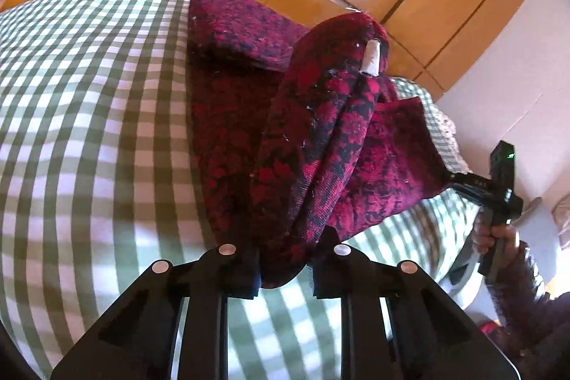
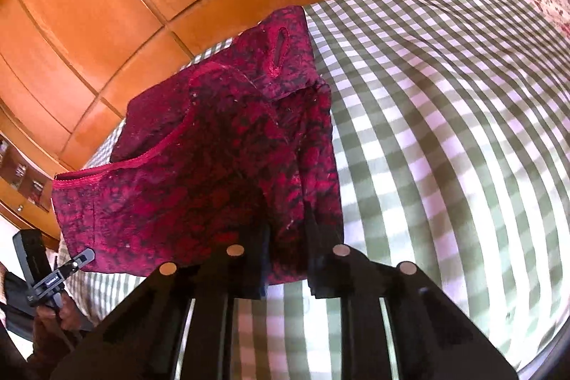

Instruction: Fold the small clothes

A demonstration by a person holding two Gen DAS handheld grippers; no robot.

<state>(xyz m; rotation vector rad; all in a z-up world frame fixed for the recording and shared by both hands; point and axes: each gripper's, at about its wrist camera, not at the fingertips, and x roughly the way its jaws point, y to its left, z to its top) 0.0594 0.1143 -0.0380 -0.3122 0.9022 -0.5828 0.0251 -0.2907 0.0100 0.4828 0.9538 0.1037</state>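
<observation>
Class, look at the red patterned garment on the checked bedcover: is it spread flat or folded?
Partly folded: the red garment is doubled into a raised ridge, pinched by the left tool and right tool.

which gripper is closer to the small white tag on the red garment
Left. The white tag sits on the fold rising from the left gripper; the right gripper clamps another corner, no tag visible there.

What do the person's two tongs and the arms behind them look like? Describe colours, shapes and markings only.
Both the left tongs and right tongs are matte black, with two flat fingers on angular brackets studded with round silver rivets. Seen from the left wrist, the right unit carries a green light, small white lettering and a dark fuzzy sleeve behind the hand.
</observation>
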